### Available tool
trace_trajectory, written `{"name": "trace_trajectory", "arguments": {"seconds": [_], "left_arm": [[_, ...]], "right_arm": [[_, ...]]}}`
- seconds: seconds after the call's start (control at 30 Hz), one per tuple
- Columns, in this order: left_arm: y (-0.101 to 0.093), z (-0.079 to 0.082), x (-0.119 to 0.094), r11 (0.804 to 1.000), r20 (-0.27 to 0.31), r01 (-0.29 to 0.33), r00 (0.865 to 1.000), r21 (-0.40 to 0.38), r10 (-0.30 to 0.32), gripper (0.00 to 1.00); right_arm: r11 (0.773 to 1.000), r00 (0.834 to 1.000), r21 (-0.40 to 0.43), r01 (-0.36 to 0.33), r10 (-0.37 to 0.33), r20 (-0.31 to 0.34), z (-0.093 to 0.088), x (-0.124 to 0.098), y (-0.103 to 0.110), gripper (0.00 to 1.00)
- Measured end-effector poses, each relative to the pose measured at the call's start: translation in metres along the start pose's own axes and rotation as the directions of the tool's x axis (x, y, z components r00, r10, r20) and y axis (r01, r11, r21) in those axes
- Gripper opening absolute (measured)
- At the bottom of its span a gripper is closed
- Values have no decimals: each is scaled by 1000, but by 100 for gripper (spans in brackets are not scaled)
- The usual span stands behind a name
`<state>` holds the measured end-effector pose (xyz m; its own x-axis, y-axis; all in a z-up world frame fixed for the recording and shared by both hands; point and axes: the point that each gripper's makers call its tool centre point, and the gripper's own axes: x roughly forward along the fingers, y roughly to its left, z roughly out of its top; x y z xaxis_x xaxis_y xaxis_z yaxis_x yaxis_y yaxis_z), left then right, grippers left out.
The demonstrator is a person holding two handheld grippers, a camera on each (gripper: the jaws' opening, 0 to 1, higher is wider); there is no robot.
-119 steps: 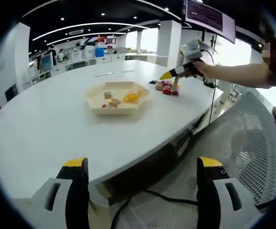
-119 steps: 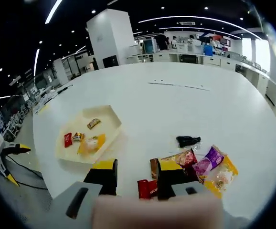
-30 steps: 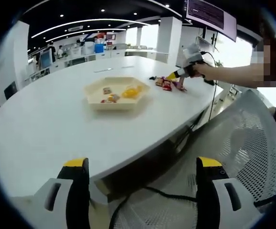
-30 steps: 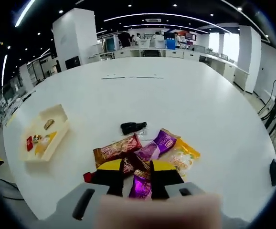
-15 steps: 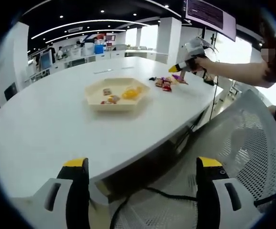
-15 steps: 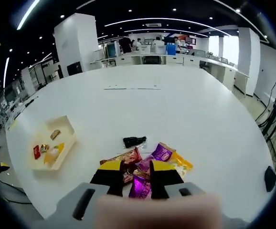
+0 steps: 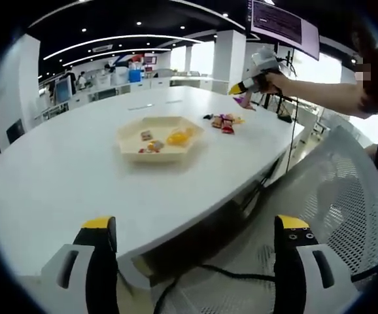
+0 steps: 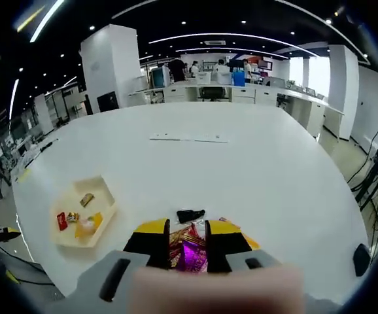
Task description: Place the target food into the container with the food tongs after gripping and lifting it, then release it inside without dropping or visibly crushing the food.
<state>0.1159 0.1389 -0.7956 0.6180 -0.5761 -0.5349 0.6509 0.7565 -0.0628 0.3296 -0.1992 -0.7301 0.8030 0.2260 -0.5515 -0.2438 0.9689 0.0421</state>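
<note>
In the right gripper view, the right tool (image 8: 187,247) held a purple packet (image 8: 190,254) pinched between its two yellow-tipped jaws, which stood close together on it. The packet hung above the desk (image 8: 267,176), over a small heap of other packets (image 8: 184,237). A black packet (image 8: 190,215) lay just beyond that heap. Further left on the desk sat the tray (image 8: 104,216), a pale hexagon with a few red, brown and yellow packets inside it, well apart from the heap.

In the left gripper view, the left tool (image 7: 195,261) was wide open and held nothing, its jaws low near the desk's near edge, over a white mesh chair (image 7: 333,190). The right tool (image 7: 243,86) appeared at the far right, raised above the desk (image 7: 65,176) in a person's hand (image 7: 274,82), with the purple packet (image 7: 245,101) dangling from its tip. Below it lay the heap (image 7: 223,122), and the tray (image 7: 159,154) stood left of that, near the desk's middle.
</note>
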Motion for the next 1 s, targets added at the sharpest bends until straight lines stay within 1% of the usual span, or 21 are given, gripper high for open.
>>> {"name": "trace_trajectory", "arguments": {"seconds": [0.13,0.17,0.33,0.6,0.7,0.8,0.83,1.0], "left_arm": [[-2,1,0,1000,7,14,1000,2,-14,97],[-3,1,1,1000,7,19,1000,1,-19,97],[-6,3,1,999,19,34,999,9,-34,98],[-5,8,0,999,49,30,998,10,-31,99],[-4,10,-1,1000,58,24,998,11,-25,99],[-4,9,-2,1000,55,20,998,19,-21,98],[-4,10,-2,1000,58,21,998,21,-22,98],[-5,11,-2,999,63,23,998,23,-24,98]], "right_arm": [[1000,1000,-6,-11,11,12,10,-5,4,20],[1000,1000,-15,-11,12,27,15,-7,5,20],[1000,999,-23,-14,14,34,29,-13,9,20],[998,999,-54,-24,27,47,50,-16,22,20],[997,998,-72,-33,36,47,57,-16,30,20],[995,998,-91,-40,44,49,64,-15,38,20],[993,998,-113,-35,40,48,66,-13,42,20],[991,996,-117,-64,70,49,73,-5,61,20]]}}
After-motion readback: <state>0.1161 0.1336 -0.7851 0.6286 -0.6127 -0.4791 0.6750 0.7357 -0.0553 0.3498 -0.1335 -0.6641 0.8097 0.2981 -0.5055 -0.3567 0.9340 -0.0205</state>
